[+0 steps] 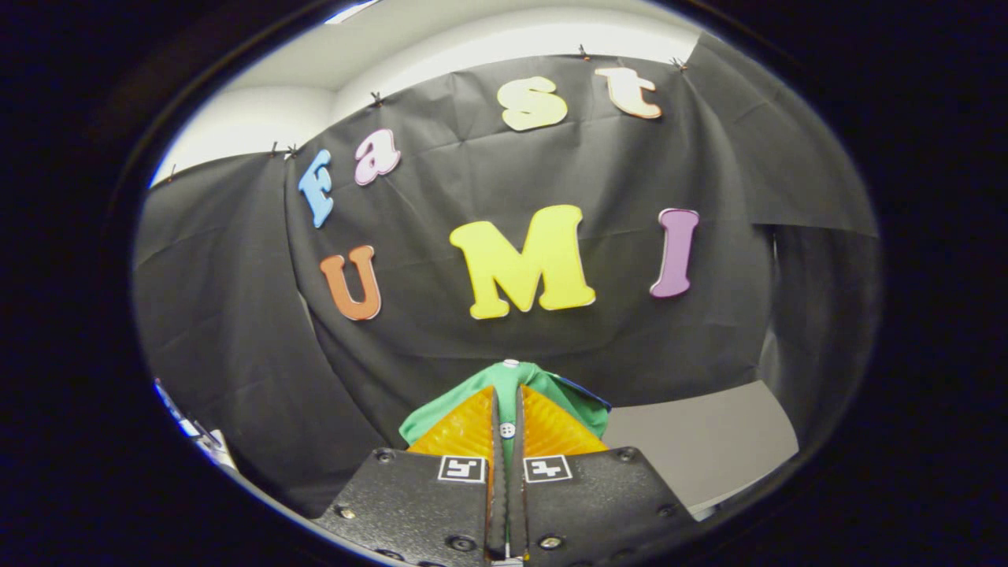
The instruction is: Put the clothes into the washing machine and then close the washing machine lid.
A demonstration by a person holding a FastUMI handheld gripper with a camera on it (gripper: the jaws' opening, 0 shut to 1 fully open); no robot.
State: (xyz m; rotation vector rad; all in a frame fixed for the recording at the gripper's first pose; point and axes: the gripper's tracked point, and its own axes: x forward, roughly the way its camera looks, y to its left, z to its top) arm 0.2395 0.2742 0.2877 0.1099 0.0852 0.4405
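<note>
Gripper (pixel 507 409) fingers clamped on green buttoned cloth garment (pixel 579 405), w/ fabric pinched between them. Held aloft above grey table (pixel 701 441), presumably for carrying to washer.

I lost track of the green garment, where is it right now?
In the gripper view, the green garment is pinched between the closed fingers of the gripper, held up in front of the black cloth wall.

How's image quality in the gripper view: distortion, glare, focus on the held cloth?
Gripper view: strong fisheye bending, the black cloth booth wall bows outward; bright overexposed ceiling strip up top, no glare lower down; the gripper is shut on the green buttoned garment, which looks sharp and evenly lit; the grey tabletop beyond is slightly soft.
</note>
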